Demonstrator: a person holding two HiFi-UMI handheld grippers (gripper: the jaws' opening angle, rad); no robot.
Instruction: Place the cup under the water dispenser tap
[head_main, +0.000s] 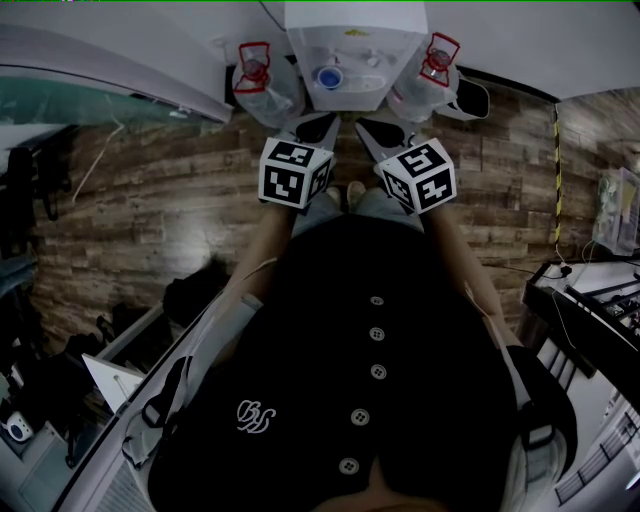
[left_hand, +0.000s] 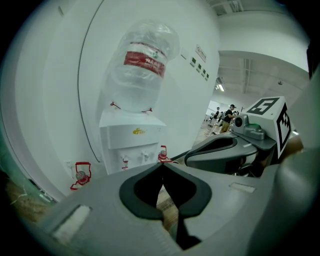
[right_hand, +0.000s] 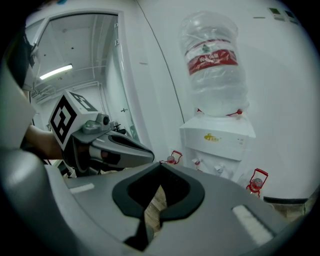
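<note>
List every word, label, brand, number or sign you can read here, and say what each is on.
Nothing reads for certain.
Red band on the water bottle: white print, blurred.
Yellow logo on the dispenser: too small.
Green signs on the wall: too small.
White embroidery on the dark shirt: curly monogram, letters unclear.
Marker cubes: black-and-white squares, no words.

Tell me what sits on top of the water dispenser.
A large clear water bottle with a red label stands upside down on the white water dispenser. Its neck is hidden inside the dispenser's top collar.
</note>
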